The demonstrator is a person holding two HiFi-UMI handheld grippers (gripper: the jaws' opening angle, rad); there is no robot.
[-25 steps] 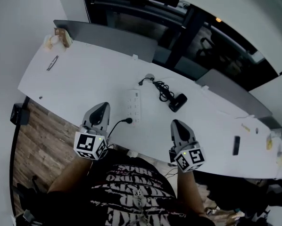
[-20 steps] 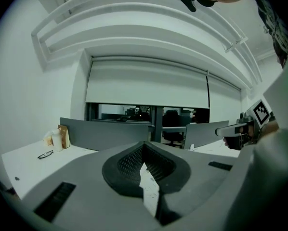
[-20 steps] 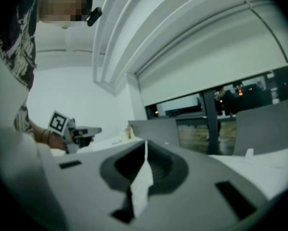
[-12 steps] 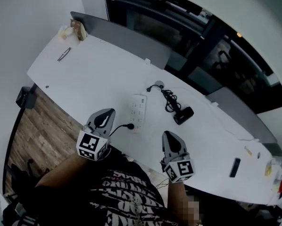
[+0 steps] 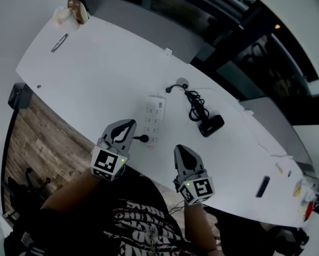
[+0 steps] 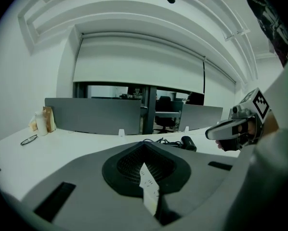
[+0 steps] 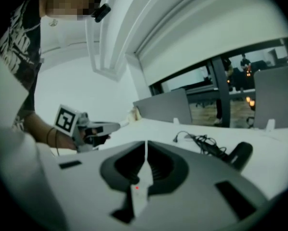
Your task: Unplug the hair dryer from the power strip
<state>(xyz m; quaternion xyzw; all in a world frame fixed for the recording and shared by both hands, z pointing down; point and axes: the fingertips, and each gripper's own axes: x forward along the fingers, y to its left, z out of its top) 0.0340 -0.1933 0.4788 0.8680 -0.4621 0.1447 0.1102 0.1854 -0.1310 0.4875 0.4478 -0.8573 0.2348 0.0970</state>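
Note:
A white power strip [image 5: 154, 119] lies on the white table [image 5: 95, 79]. At its near end sits a black plug [image 5: 142, 139]. The black hair dryer [image 5: 211, 125] lies to the right of the strip, and its coiled cord [image 5: 194, 103] ends in a plug [image 5: 173, 87] by the strip's far end. My left gripper [image 5: 125, 128] is shut and empty, just left of the near plug. Also shut and empty, my right gripper [image 5: 182, 152] hovers over the table's near edge. The left gripper view shows my left gripper [image 6: 144, 146] and the dryer [image 6: 188, 142] beyond it. The right gripper view shows my right gripper [image 7: 146, 143] and the dryer [image 7: 240, 154].
Glasses [image 5: 58, 42] and a bottle with a brown bag [image 5: 70, 12] lie at the far left corner. A grey partition [image 5: 143, 25] runs along the table's far side. A dark flat object [image 5: 263, 185] lies far right. Wooden floor [image 5: 37, 143] shows left of the table.
Both grippers have sunk toward the table's near edge and tipped further down. The right one has drifted left, closer to the strip. Both pairs of jaws stay shut.

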